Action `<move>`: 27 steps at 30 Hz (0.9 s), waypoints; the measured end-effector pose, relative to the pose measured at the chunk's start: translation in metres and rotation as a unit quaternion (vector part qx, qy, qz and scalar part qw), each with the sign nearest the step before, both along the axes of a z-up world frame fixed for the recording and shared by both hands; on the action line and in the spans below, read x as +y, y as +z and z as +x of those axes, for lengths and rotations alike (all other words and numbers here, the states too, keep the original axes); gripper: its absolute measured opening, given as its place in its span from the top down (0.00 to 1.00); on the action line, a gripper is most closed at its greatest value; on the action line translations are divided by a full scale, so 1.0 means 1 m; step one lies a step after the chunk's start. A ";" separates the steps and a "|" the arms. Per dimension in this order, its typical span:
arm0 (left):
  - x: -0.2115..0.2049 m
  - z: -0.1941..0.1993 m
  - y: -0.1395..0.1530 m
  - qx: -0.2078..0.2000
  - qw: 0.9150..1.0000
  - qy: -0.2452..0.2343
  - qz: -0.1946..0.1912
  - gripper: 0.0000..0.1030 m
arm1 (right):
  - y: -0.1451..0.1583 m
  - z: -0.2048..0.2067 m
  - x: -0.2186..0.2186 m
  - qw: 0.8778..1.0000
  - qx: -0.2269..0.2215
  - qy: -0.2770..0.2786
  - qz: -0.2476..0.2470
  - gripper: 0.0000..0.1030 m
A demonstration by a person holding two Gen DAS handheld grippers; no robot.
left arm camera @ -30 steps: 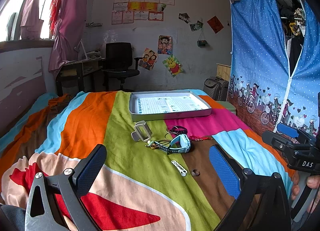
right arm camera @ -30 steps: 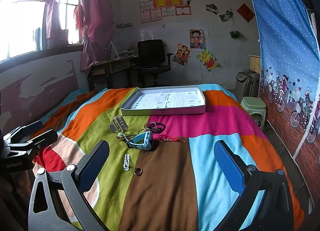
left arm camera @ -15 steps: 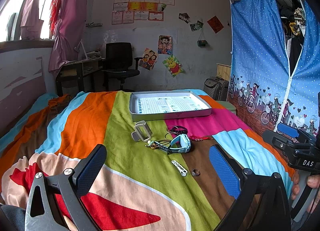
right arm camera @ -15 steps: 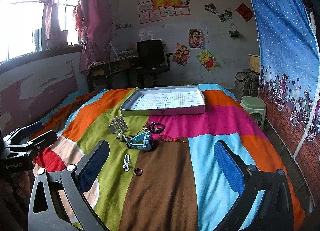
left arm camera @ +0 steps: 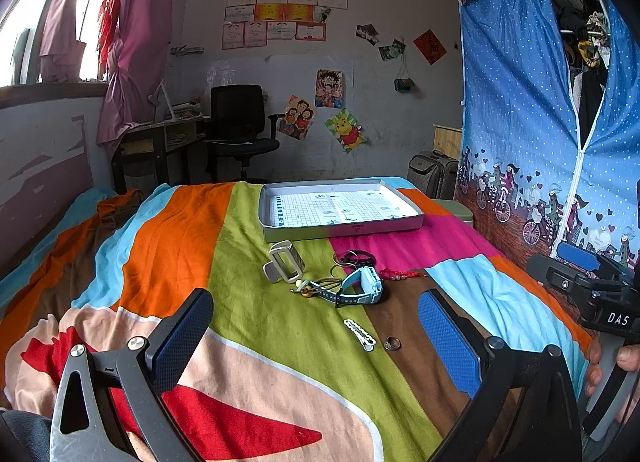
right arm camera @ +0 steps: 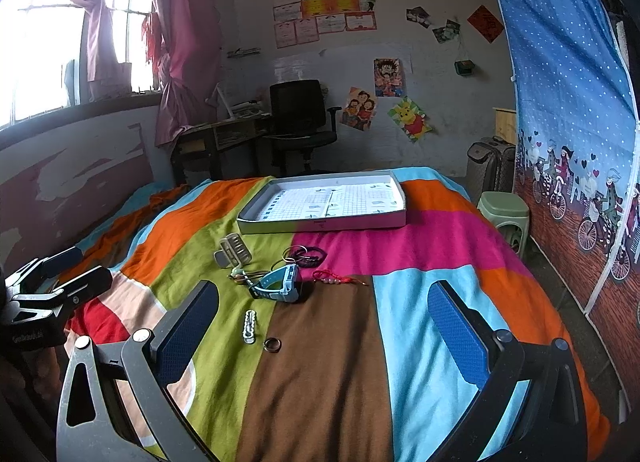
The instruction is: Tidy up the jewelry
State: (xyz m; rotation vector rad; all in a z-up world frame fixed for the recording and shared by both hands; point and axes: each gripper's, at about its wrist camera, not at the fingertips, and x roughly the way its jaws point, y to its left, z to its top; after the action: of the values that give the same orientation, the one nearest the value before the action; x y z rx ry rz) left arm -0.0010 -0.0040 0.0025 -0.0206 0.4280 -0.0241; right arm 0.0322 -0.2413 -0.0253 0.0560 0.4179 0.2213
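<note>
Jewelry lies on a striped bedspread: a light blue watch (left arm camera: 360,287) (right arm camera: 280,282), a white hair clip (left arm camera: 360,335) (right arm camera: 249,325), a ring (left arm camera: 392,343) (right arm camera: 272,345), a white watch-like band (left arm camera: 283,267) (right arm camera: 234,251), dark bracelets (left arm camera: 354,258) (right arm camera: 306,253) and a red beaded cord (left arm camera: 396,274) (right arm camera: 338,278). A shallow white box tray (left arm camera: 340,228) (right arm camera: 320,224) sits behind them. My left gripper (left arm camera: 312,338) is open and empty, short of the items. My right gripper (right arm camera: 324,326) is open and empty, above the brown stripe.
The bed fills the view. A blue fabric wardrobe (left arm camera: 540,122) stands at the right. A green stool (right arm camera: 504,210) and a suitcase (right arm camera: 490,162) stand beside the bed. A desk and a black chair (right arm camera: 300,130) stand at the back wall.
</note>
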 end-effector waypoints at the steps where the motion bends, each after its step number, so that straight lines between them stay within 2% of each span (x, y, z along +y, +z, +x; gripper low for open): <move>1: 0.000 0.000 0.000 0.000 1.000 0.000 0.000 0.00 | 0.000 0.000 0.000 1.000 0.000 -0.001 0.001 0.01; 16: 0.003 0.006 -0.004 0.009 1.000 0.007 -0.006 0.00 | -0.003 0.006 -0.005 1.000 0.004 -0.017 0.010 0.01; 27: 0.008 0.038 -0.014 0.063 0.998 0.005 -0.022 0.00 | 0.002 0.034 -0.017 1.000 0.027 0.001 0.000 0.01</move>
State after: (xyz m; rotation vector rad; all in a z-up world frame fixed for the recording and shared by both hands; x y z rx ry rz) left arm 0.0369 0.0041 -0.0118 -0.0685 0.5541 -0.0215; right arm 0.0660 -0.2578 -0.0232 0.0610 0.4722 0.2227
